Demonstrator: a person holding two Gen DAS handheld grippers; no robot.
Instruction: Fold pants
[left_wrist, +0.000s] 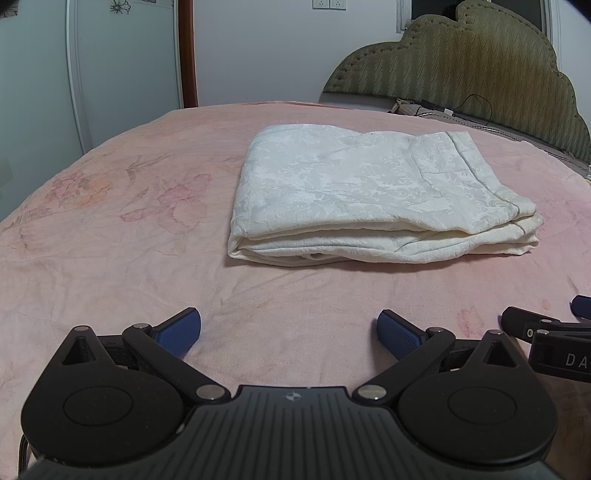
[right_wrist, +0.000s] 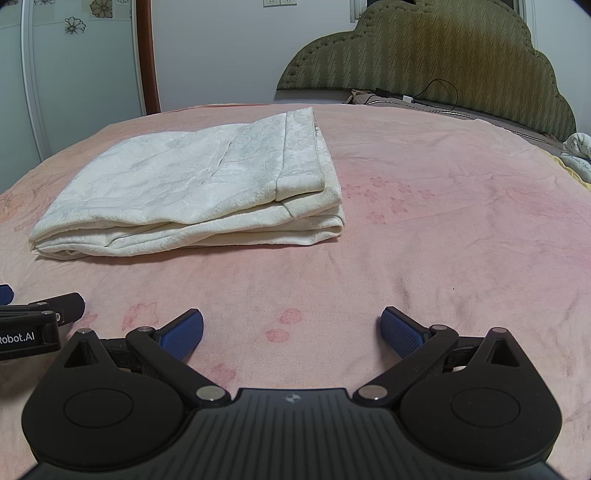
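Your left claw is spread wide with nothing between its blue pads, low over the pink bedspread. Your right claw is just beside it, equally spread and empty. The white pants lie folded in a flat stack ahead of both claws, apart from them: ahead and slightly right of the left claw, ahead and left of the right one.
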